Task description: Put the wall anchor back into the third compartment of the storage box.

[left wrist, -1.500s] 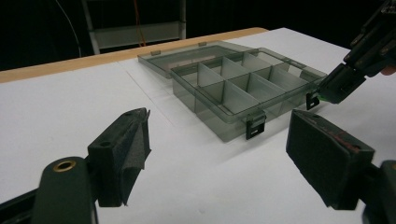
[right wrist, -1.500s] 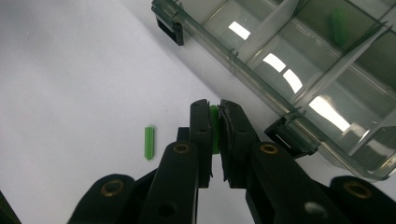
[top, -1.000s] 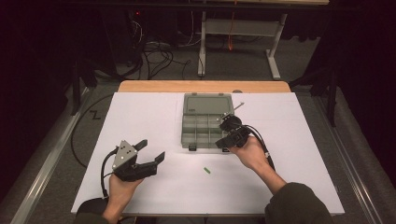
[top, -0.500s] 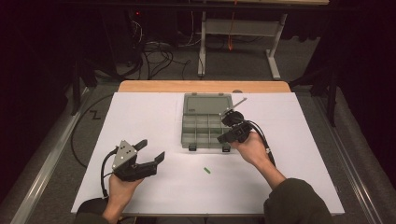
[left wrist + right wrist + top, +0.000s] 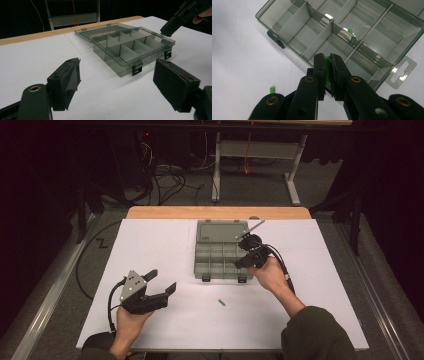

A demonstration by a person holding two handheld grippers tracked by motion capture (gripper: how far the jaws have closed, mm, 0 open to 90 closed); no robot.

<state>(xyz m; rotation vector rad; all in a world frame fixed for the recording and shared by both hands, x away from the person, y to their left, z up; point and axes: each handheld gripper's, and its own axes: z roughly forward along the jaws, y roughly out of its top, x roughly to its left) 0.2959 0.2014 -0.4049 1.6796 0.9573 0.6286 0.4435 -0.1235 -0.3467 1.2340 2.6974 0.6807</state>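
Now the table (image 5: 150, 245) and box (image 5: 220, 251) sit unchanged; the right tool (image 5: 245, 261) has edged up over the box's near right corner vs a sec ago, pinching a green bit (image 5: 327, 65). Prob. a drop next. Left tool (image 5: 162, 282) spread, idle left of box; 2nd bit (image 5: 221, 302) in front of box.

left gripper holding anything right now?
No: in the left gripper view the left gripper has its jaws wide apart over bare white table, short of the compartment box.

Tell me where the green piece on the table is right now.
In the high view the loose green piece lies on the white table, apart from and just nearer the person than the open compartment box.
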